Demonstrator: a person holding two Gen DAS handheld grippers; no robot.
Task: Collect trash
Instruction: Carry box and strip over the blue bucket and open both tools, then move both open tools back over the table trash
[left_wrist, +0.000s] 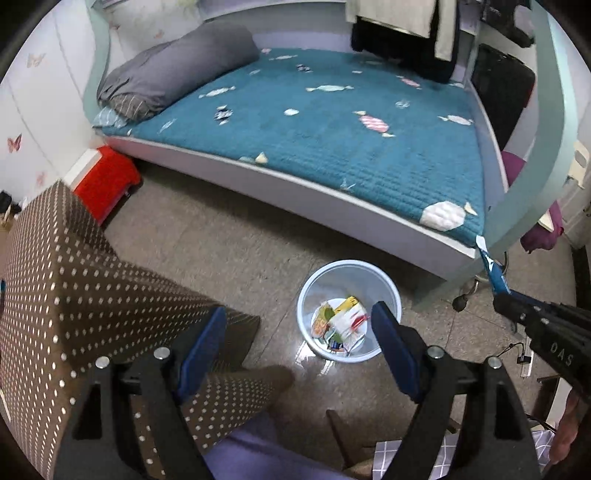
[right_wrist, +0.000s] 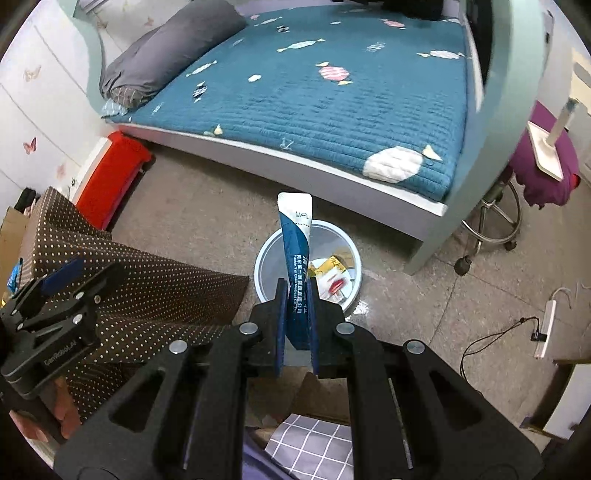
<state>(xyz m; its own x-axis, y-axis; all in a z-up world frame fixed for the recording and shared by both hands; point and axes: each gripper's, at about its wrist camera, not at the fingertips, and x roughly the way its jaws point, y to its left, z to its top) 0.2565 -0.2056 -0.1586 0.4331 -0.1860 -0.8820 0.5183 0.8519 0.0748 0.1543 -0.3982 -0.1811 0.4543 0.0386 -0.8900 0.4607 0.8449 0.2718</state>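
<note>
**Sachet held over the bin**

A bed (left_wrist: 332, 122) with a teal quilt fills the far side of the room, a grey pillow (left_wrist: 173, 70) lying at its left end. On the near left stands a table draped in a brown dotted cloth (left_wrist: 74, 288); a red box (left_wrist: 105, 181) sits on the floor (left_wrist: 229, 243) between it and the bed. To the right, past the bed's corner post, is a stool (right_wrist: 495, 218) with a purple cover.

A pale blue bin (left_wrist: 349, 273) stands on the floor just in front of the bed, well apart from the table. It already holds several wrappers (left_wrist: 341, 321), yellow, white and red among them.

The right gripper (right_wrist: 297, 321) is closed tight on a blue and white sachet (right_wrist: 295, 236), pinching its lower end so the packet stands upright between the pads. In the right wrist view the sachet overlaps the bin's rim; how high it sits above the bin cannot be told.

The left gripper (left_wrist: 299, 339) is spread wide with nothing between its blue pads (left_wrist: 205, 347), pointing down toward the bin.
</note>
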